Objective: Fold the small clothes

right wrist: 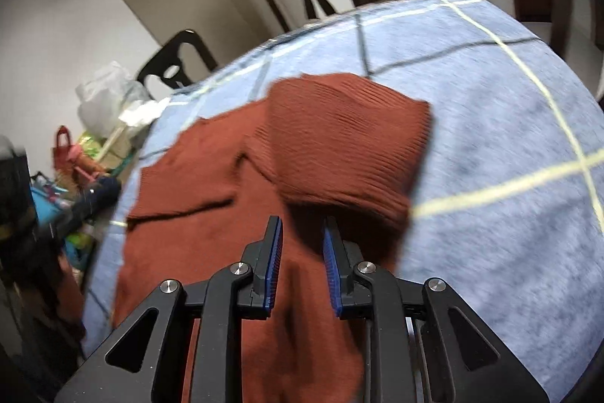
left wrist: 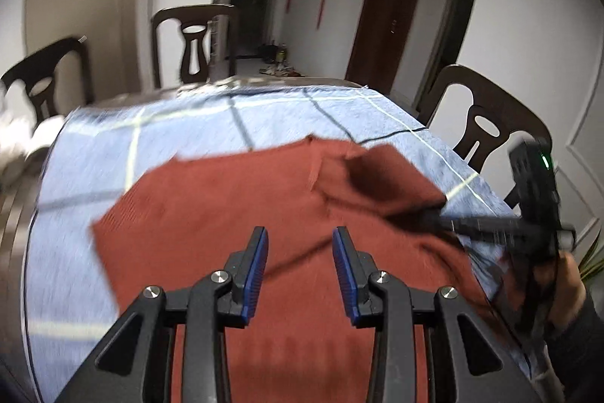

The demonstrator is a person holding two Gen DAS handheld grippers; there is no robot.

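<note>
On the worktop (left wrist: 181,123), over a pale blue checked cloth, the rust-red knitted sweater (left wrist: 234,214) lies spread out with its body mostly flat — and one fold is already in. In the right wrist view a ribbed sleeve (right wrist: 347,142) is turned in over the chest, its cuff end lying just ahead of the right gripper (right wrist: 302,244). The opposite sleeve also looks tucked across the body, with a dark crease marking its edge, though blur makes that hard to confirm.

The left gripper (left wrist: 300,252) hovers above the lower part of the garment, jaws standing moderately apart, blue pads bare, nothing between them. The right gripper is likewise empty, jaws set at a narrower gap, with only fabric visible below. From the left wrist view the right gripper shows at the sweater's right edge, near the folded sleeve, in a person's hand (left wrist: 566,286); whether it touches the cloth there is lost in the blur.

So the sleeve stage looks roughly done — what remains, by the look of it, is bringing the hem up toward the collar, or folding the body in half, and smoothing the packet. The sweater is still long and wide, nowhere near a compact stack. Dark wooden chairs (left wrist: 192,40) ring the far side.
</note>
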